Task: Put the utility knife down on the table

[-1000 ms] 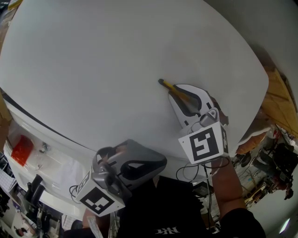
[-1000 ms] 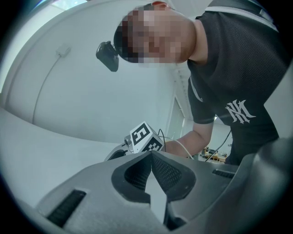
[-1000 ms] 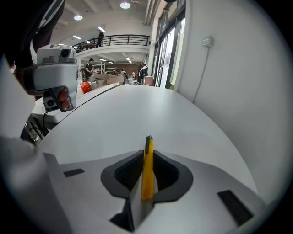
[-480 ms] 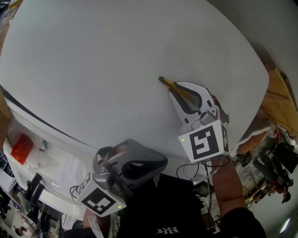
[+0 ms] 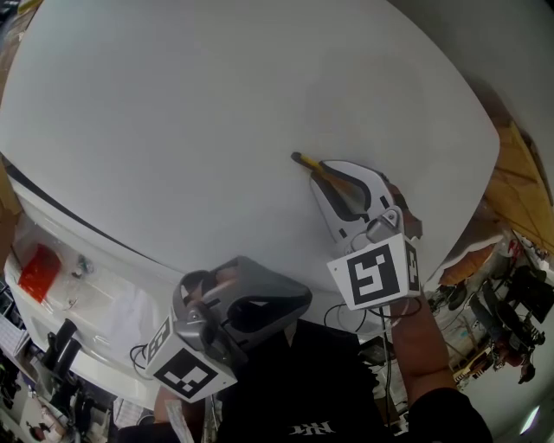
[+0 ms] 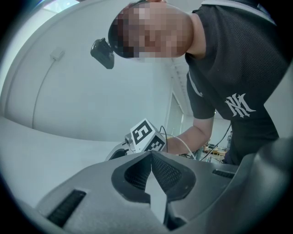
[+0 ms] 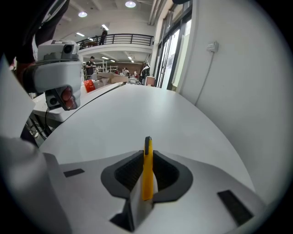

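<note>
Tongs on the left (image 6: 151, 157) nearest the body, back by the table edge, pressed together on nothing. Farther out, tongs on the right (image 7: 146, 171) clamped on the knife (image 7: 147, 167): yellow handle set edge-up between the pads, dark tip poking forward, low over the white table (image 5: 216, 95), contact unclear. Probably light, stiff, smooth plastic; likely to tip flat or skid when let go. Best held mid-handle, as now, clear of the blade end.

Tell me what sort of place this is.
Probably a big open workshop or lab hall: a large white table, a railed upper balcony under ceiling lights, and cluttered equipment beside the table.
</note>
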Demonstrator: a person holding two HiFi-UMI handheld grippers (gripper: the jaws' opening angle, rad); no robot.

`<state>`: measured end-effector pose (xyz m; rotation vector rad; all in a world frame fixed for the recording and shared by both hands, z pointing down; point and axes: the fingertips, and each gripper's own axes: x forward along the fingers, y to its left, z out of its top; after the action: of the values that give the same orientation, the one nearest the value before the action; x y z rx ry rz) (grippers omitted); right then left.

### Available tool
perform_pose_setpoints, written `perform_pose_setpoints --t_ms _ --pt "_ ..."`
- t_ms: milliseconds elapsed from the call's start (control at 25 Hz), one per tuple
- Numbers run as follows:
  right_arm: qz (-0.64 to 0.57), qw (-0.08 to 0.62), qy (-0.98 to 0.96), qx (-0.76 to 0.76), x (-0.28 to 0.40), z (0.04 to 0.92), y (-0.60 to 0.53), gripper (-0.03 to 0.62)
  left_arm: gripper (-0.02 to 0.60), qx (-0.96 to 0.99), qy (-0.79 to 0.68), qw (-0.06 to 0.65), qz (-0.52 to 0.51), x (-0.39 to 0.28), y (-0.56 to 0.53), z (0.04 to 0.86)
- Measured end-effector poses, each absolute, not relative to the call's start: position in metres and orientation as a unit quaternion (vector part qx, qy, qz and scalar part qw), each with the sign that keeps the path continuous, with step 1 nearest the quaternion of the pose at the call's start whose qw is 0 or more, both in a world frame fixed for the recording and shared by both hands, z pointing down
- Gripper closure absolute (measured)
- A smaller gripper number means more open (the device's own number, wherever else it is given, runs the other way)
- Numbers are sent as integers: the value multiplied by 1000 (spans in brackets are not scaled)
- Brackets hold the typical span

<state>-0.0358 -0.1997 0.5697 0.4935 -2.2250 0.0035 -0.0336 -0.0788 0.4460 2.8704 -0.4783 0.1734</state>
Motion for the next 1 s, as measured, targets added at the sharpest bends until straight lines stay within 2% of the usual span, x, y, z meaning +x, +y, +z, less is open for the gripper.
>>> perform_pose_setpoints --t_ms 560,1000 --pt "8 411 -890 200 -35 571 -196 531 577 979 -160 108 60 -32 -73 445" --pt "-11 416 -892 178 -40 568 -173 553 577 980 -154 107 70 -30 -70 450"
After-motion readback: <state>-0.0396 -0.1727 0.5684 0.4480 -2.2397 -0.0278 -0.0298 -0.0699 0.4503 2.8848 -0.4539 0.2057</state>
